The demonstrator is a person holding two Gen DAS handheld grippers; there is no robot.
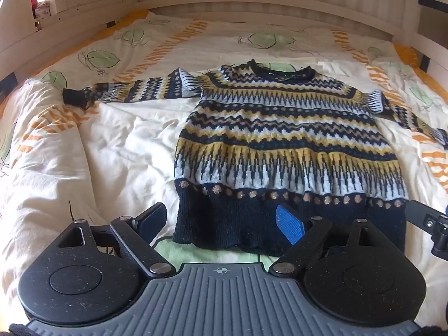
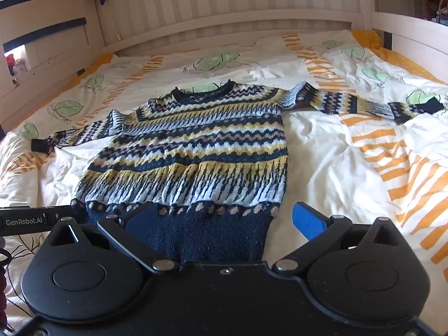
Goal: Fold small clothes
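Two grippers are hovering with jaws wide apart, gripping nothing. The left gripper [image 1: 221, 224] is facing the left hem corner of the patterned sweater [image 1: 280, 140], which is lying flat on the duvet [image 1: 112, 145] just ahead. The right gripper [image 2: 224, 218] is facing the right hem corner.

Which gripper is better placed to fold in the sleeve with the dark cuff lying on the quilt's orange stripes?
Probably the right gripper: that sleeve stretches out on its side; the left gripper sits opposite.
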